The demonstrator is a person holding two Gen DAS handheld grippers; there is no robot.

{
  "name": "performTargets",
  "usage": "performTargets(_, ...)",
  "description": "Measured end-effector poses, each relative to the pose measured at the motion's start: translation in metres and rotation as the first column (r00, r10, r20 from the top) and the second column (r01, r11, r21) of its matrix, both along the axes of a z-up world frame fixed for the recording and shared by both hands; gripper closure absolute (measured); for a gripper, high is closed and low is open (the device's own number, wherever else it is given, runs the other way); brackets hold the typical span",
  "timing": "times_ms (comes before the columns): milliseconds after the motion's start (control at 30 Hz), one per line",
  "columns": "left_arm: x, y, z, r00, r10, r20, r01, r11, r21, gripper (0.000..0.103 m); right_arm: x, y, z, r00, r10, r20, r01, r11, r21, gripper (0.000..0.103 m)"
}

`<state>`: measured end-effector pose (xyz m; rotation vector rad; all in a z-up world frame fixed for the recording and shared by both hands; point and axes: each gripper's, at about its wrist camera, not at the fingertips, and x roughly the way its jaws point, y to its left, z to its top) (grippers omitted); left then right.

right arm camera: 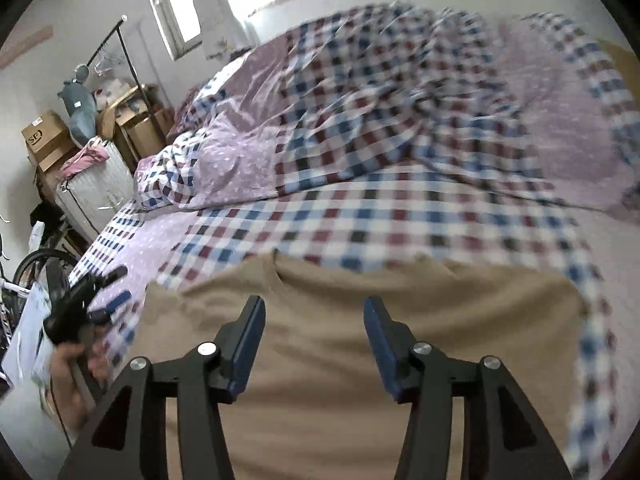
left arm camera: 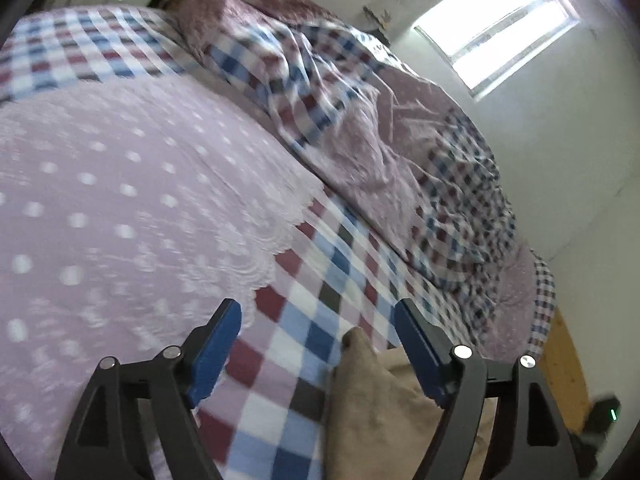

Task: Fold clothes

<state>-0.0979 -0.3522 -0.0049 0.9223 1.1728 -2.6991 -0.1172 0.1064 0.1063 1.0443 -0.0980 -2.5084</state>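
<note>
A tan garment (right arm camera: 320, 360) lies spread flat on the checked bedsheet (right arm camera: 380, 224). My right gripper (right arm camera: 314, 340) hovers over its middle, open, with nothing between the blue pads (right arm camera: 250, 344). In the left wrist view a corner of the tan garment (left arm camera: 368, 396) pokes up between the fingers of my left gripper (left arm camera: 318, 348), which is open and holds nothing. From the right wrist view the left gripper (right arm camera: 86, 300) and the hand holding it appear at the garment's left edge.
A crumpled checked and lilac duvet (right arm camera: 400, 112) fills the far half of the bed. A lilac dotted cover (left arm camera: 120, 208) lies left of the left gripper. A white laundry basket (right arm camera: 94, 196), cardboard boxes (right arm camera: 44, 140) and a bicycle wheel (right arm camera: 44, 268) crowd the left bedside.
</note>
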Motion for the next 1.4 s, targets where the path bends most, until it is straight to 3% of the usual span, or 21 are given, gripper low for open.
performTargets(233,0.049,0.042,0.046,0.998,-0.060,0.020,0.063,0.975,-0.215,0.021,0.134,0.049,0.003,0.995,-0.015,-0.094,0.025,0.994,0.110,0.047)
performTargets(400,0.111,0.071,0.083,0.996,-0.073,-0.045,0.060,0.967,-0.247,0.018,0.217,0.066,-0.013,0.980,-0.029,-0.198,0.053,0.992,0.117,0.045)
performTargets(533,0.172,0.087,0.076,0.995,-0.082,-0.050,0.069,0.973,-0.219,0.017,0.233,0.058,-0.034,0.990,0.008,-0.141,0.011,0.992,0.129,0.045)
performTargets(667,0.205,0.103,0.056,0.993,-0.097,0.074,0.110,0.974,-0.199,0.017,0.250,0.045,-0.040,0.987,0.053,-0.149,-0.033,0.990,0.138,0.045)
performTargets(800,0.236,0.116,0.053,0.992,-0.072,0.102,0.094,0.969,-0.227,0.017,0.261,0.032,-0.042,0.983,0.099,-0.153,-0.074,0.985,0.157,0.045)
performTargets(1100,0.306,0.110,0.032,0.988,0.022,0.154,-0.002,0.991,-0.130,0.017,0.292,0.022,-0.032,0.969,0.135,-0.205,-0.103,0.982,0.160,0.045)
performTargets(1400,0.341,0.084,0.005,0.986,0.060,0.158,-0.076,0.992,0.102,0.017,0.322,-0.008,-0.039,0.949,0.236,-0.209,-0.193,0.959,0.209,0.042)
